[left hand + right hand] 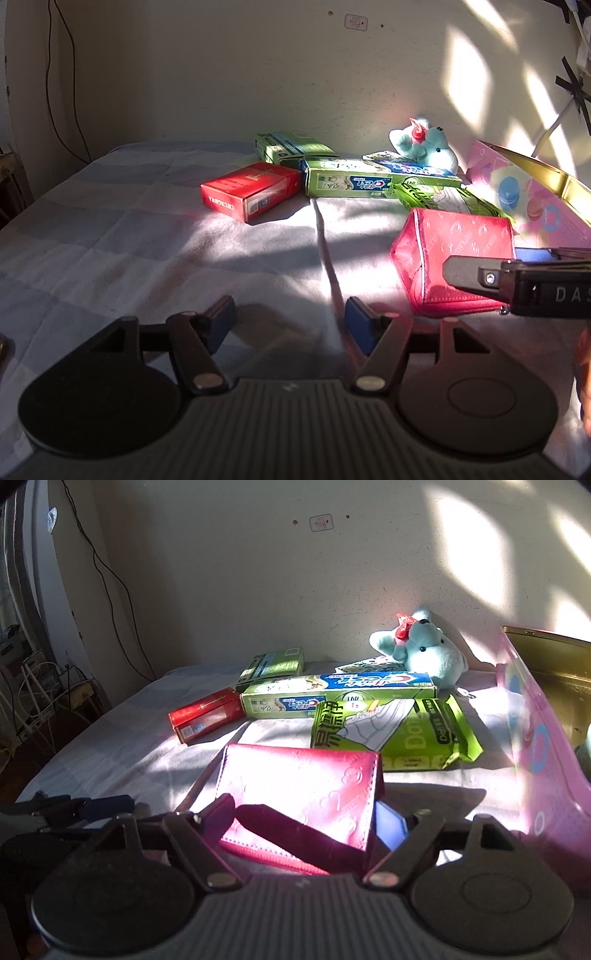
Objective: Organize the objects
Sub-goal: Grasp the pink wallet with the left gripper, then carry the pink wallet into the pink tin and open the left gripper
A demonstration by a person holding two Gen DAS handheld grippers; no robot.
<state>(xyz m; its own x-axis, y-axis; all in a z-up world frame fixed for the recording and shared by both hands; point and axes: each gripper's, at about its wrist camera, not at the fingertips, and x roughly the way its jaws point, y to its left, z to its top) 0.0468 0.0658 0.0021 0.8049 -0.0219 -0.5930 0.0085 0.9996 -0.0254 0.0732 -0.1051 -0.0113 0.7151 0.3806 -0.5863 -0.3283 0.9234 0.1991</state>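
Note:
A pink embossed wallet [303,797] lies on the grey sheet [147,236], and my right gripper [306,827] is shut on its near end. It also shows in the left wrist view [454,251], with the right gripper's finger [476,277] across it. My left gripper [291,325] is open and empty, low over the sheet, left of the wallet. Behind lie a red box [251,188], a green Crest toothpaste box [369,181], a green wipes pack [395,734], a small green box [291,147] and a light-blue plush toy [424,653].
A pink box with a gold inside [546,716] stands open at the right edge. The wall runs close behind the objects. Cables and a power strip [48,698] lie on the floor at far left, off the bed.

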